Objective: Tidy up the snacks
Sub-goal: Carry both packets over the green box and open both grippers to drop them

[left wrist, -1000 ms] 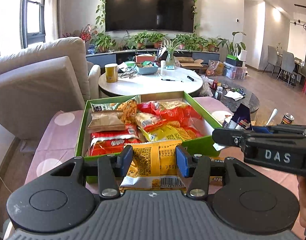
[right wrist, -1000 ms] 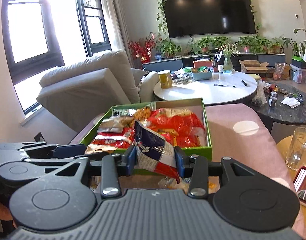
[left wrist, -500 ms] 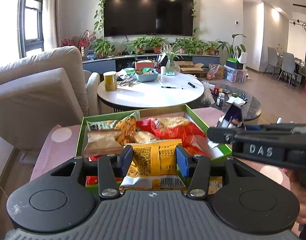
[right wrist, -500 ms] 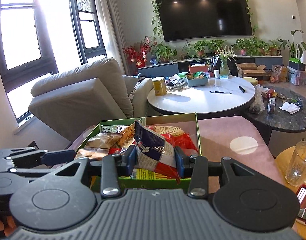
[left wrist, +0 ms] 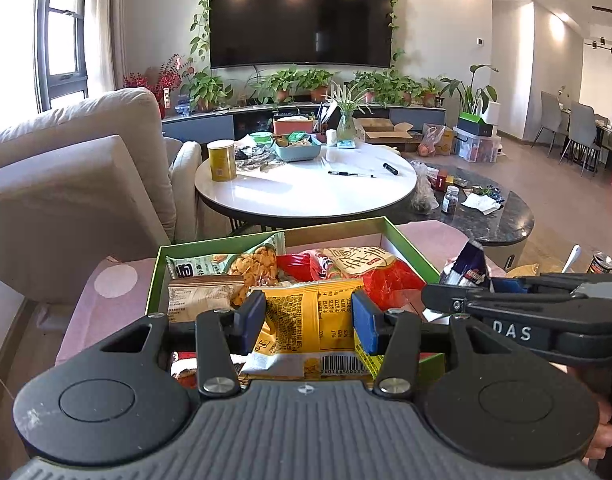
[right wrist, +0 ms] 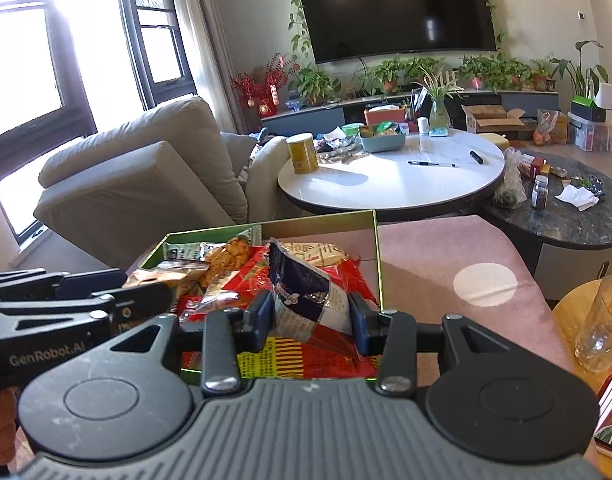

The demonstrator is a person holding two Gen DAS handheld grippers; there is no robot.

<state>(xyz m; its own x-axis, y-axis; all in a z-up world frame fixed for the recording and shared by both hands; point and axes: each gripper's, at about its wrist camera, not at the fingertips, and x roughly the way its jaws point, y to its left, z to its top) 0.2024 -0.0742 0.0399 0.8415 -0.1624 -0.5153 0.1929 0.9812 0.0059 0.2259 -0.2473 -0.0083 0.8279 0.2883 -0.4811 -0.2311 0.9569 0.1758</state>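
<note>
Left gripper [left wrist: 308,322]: pads clamped on a yellow snack packet [left wrist: 306,328], held above the near edge of the green box [left wrist: 416,258]. Right gripper [right wrist: 312,320]: pads clamped on a blue-and-white snack packet [right wrist: 306,298], likewise held over the near half of the box. Jaw spacing on both is unchanged across the last second; both grips look steady. Change noted: a second ago both packets hung short of the box, in front of its near wall; now both sit over the packed snacks inside, with the near wall almost under the tools. Both hands have travelled forward together, with little change in height. The box rests on a pink cloth with pale dots [right wrist: 484,284] and is already crowded with red, orange and brown packets; its far right corner shows bare floor. Judgement: transport step nearly done, release comes next. Free room seems to be toward the far right corner, so the blue-and-white packet probably fits there; the yellow one may have to lie on top of others.
</note>
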